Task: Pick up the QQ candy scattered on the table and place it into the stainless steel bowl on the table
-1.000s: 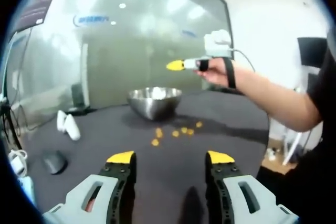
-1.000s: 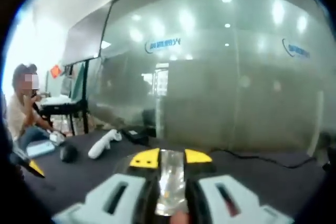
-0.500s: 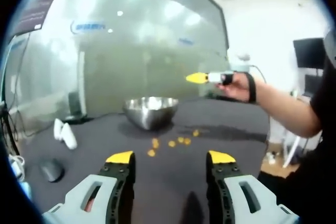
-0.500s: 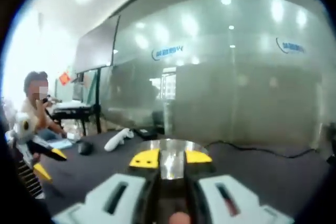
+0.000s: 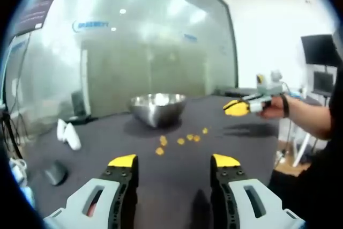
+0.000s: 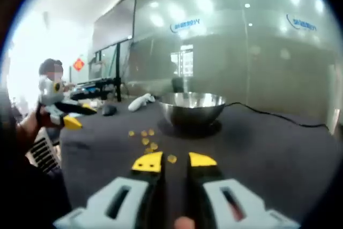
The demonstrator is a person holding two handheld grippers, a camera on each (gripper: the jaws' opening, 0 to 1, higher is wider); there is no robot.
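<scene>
Several small orange QQ candies lie scattered on the dark table just in front of the stainless steel bowl. My left gripper is open and empty, hovering short of the candies. The right gripper comes in from the right, held by a hand, low over the table and to the right of the candies. In the right gripper view my right gripper is shut with nothing in it, and one candy lies just past its tips. The bowl stands beyond, and the left gripper is at the left.
Two white controllers and a dark mouse lie at the table's left side. A black cable runs along the table behind the bowl. A glass wall stands behind the table. A person sits far off at the left.
The right gripper has come down from above the bowl to just over the table beside the candies. Its view has tilted down, bringing the bowl and candies into sight. The left gripper has held still.
</scene>
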